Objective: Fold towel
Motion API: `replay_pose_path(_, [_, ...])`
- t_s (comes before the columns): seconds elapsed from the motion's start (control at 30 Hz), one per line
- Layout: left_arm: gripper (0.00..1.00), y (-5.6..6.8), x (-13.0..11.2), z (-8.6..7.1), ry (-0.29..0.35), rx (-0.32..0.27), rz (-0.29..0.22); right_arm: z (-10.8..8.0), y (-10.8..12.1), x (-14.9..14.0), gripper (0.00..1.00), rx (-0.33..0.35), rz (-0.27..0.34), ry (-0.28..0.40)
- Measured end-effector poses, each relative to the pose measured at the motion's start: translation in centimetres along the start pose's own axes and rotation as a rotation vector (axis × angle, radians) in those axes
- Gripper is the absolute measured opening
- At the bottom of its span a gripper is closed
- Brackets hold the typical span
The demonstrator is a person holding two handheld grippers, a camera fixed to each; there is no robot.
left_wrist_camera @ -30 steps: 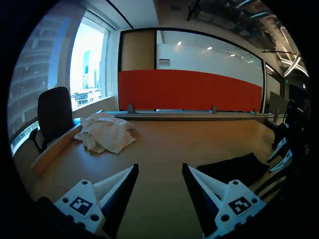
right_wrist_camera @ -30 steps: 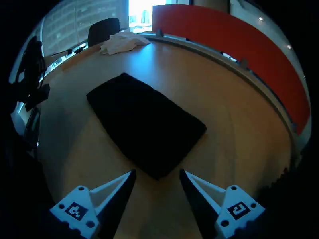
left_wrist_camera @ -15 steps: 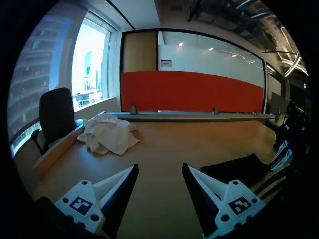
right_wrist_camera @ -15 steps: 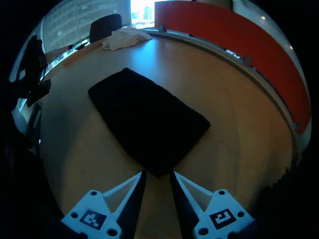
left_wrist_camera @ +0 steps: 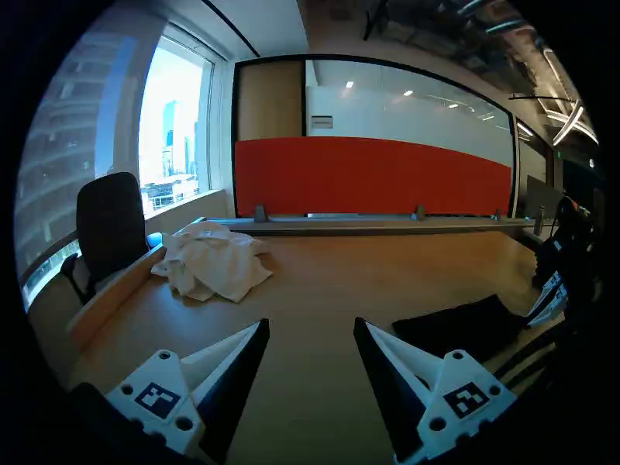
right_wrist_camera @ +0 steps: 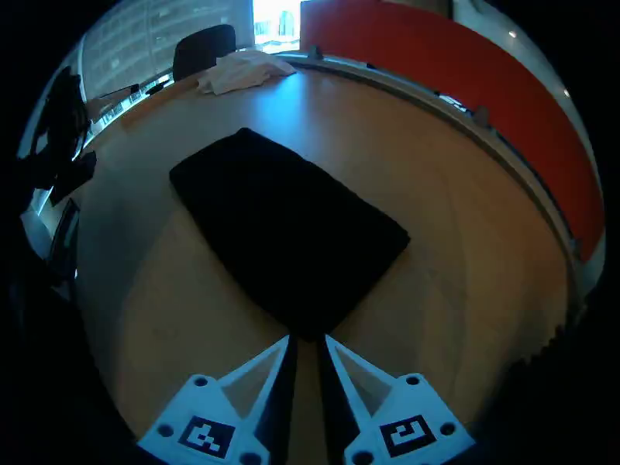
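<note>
A black towel (right_wrist_camera: 287, 232) lies flat on the wooden table (right_wrist_camera: 434, 310) as a folded rectangle. In the right gripper view, my right gripper (right_wrist_camera: 308, 341) has its fingers drawn close together on the towel's near corner, pinching it. The left gripper (left_wrist_camera: 310, 329) hovers low over the table with its fingers wide apart and nothing between them. From there, the black towel (left_wrist_camera: 457, 325) lies to the right, its far end partly behind the right finger.
A crumpled white cloth pile (left_wrist_camera: 209, 260) (right_wrist_camera: 244, 70) sits at the far left of the table, next to a black office chair (left_wrist_camera: 108, 225). A red divider panel (left_wrist_camera: 372, 174) runs along the table's far edge. Dark equipment (right_wrist_camera: 62, 132) stands at the left.
The right gripper's fingers have closed from wide apart to nearly together on the towel's near corner. The left gripper has barely moved and stays open.
</note>
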State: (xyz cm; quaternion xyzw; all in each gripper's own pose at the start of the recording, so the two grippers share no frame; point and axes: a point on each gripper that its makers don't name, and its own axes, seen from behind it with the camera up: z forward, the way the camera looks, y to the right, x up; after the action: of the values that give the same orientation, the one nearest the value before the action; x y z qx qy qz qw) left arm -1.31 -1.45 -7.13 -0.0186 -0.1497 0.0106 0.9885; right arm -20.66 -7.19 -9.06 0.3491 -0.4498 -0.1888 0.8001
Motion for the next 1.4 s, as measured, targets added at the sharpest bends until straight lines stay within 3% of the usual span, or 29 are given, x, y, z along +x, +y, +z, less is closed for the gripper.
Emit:
replay_pose_path(0.23, [0.8,-0.2,0.1,-0.1,0.0,0.002,0.002,0.1,0.1,0.1,0.16,0.0,-0.007,0.002])
replay_pose_path(0.33, [0.8,-0.3,0.1,-0.1,0.0,0.003,0.003,0.1,0.1,0.2,0.06,-0.004,-0.009,0.007])
replay_pose_path(0.7, [0.8,-0.6,0.0,-0.3,-0.004,0.009,0.003,-0.6,0.1,1.6,0.06,-0.008,-0.008,0.042])
replay_pose_path(1.4, [0.8,-1.2,0.0,-0.5,-0.005,0.019,-0.002,-3.4,-0.6,10.3,0.07,-0.008,-0.127,0.166])
